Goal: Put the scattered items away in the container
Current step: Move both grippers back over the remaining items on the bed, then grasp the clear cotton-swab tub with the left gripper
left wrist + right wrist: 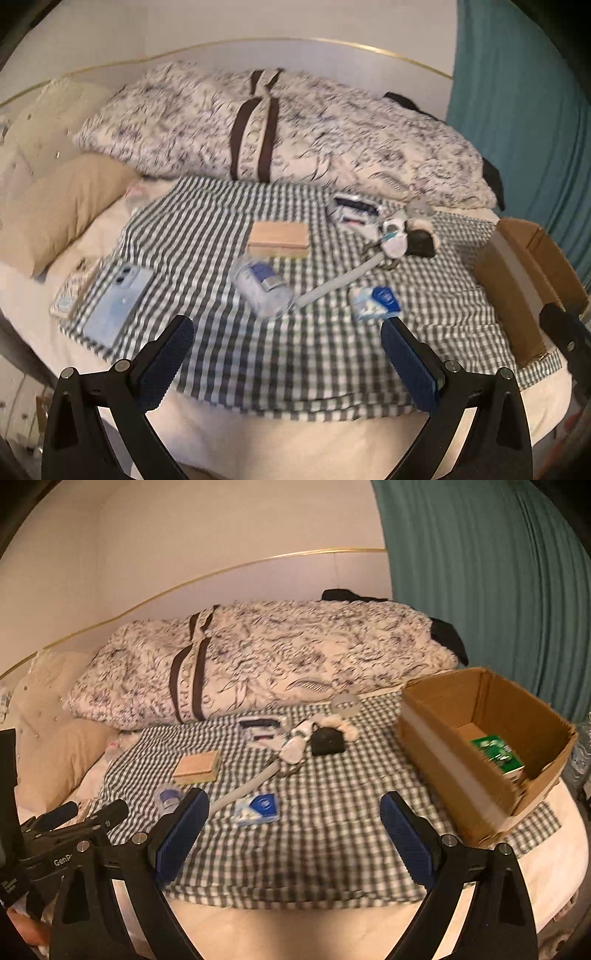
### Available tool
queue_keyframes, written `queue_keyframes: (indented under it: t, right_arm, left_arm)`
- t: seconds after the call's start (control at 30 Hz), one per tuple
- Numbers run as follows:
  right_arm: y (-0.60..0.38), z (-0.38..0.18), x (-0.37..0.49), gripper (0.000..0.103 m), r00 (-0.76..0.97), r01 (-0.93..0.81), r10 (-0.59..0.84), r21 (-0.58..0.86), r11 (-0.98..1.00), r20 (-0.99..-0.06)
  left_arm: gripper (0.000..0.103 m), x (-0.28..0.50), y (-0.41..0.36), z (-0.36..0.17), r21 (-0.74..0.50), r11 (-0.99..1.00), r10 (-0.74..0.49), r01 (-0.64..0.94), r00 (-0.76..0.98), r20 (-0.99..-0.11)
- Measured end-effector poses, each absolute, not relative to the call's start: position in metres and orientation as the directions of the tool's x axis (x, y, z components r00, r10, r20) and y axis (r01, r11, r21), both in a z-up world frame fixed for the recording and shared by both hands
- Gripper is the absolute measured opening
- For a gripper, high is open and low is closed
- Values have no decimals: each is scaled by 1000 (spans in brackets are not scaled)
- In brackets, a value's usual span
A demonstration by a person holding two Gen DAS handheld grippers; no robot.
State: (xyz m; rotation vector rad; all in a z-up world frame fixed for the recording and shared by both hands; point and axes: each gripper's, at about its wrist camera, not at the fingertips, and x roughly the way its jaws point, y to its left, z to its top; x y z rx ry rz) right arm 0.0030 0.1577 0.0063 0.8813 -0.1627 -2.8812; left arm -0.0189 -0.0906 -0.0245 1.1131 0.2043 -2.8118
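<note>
1. Left wrist view: my left gripper hangs above the near edge of the checked cloth, its blue pads spread wide with nothing between them.
2. Right wrist view: my right gripper is the same, spread wide and empty, over the cloth just left of the cardboard box.
3. The box sits at the right end of the cloth, open at the top, and already holds a green packet. So I judge the tidying begun, with most of it left.
4. On the cloth lie a blue phone at the far left, a clear pouch with a blue thing inside, a wooden block, a blue-and-white packet, a grey tube, a black-and-white fluffy bundle and a small dark packet behind.
5. I read this as the step between picks: choosing and approaching the next item.
6. The blue-and-white packet is nearest both grippers. I would take it with the right one, which has the short path to the box.
7. That calls for coming down low with the pads either side of the flat packet, without pinching up the soft cloth beneath.
</note>
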Motion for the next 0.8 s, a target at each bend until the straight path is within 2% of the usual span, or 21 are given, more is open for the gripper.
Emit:
queue_keyframes:
  t: [0.37,0.8]
  right_arm:
    - [119,-46,-38,94,-749,183,-218,121,-976,-626]
    - [92,-116,-119,94,-644,232,-211,75,-970,-735]
  left_arm:
    - [103,-50,-115,-72,-100,-971,-73,218,-666,-742]
    - [103,-146,-116,-129,-82,-966,-75,245,-570,-818]
